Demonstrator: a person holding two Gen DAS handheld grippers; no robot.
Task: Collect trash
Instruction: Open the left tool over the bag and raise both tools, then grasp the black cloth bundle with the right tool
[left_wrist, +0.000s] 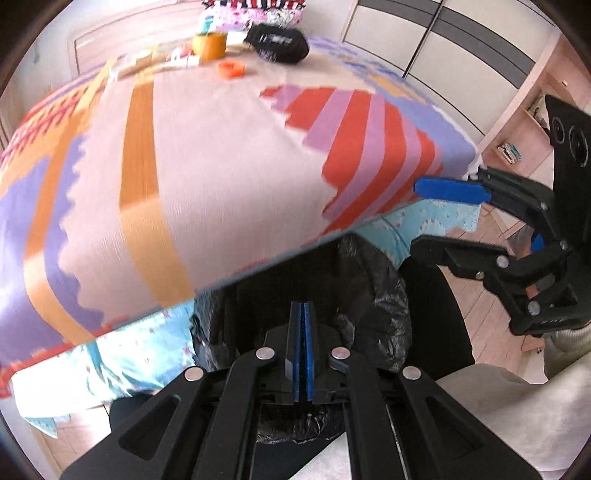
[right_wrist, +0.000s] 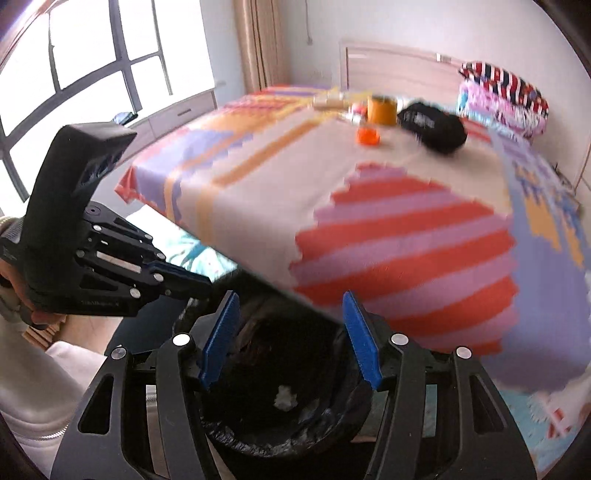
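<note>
**Bin loaded, bed still cluttered**

Bedroom scene: a patterned bedspread (right_wrist: 388, 206) covers the bed, with a bin lined in a black bag (right_wrist: 295, 424) at its foot. A crumpled white wad (right_wrist: 284, 398) lies inside the bin, directly below the right gripper (right_wrist: 290, 334), whose blue pads stand spread with nothing between them. The left gripper (left_wrist: 303, 350) hangs over the same bin with its pads pressed together, empty. This looks like the moment just after a drop. More candidates sit well apart at the bed's far end: an orange cap-like piece (right_wrist: 368, 136), a tape roll (right_wrist: 382, 108) and a black pouch (right_wrist: 432, 127). Next comes a long reach across the bed.
</note>
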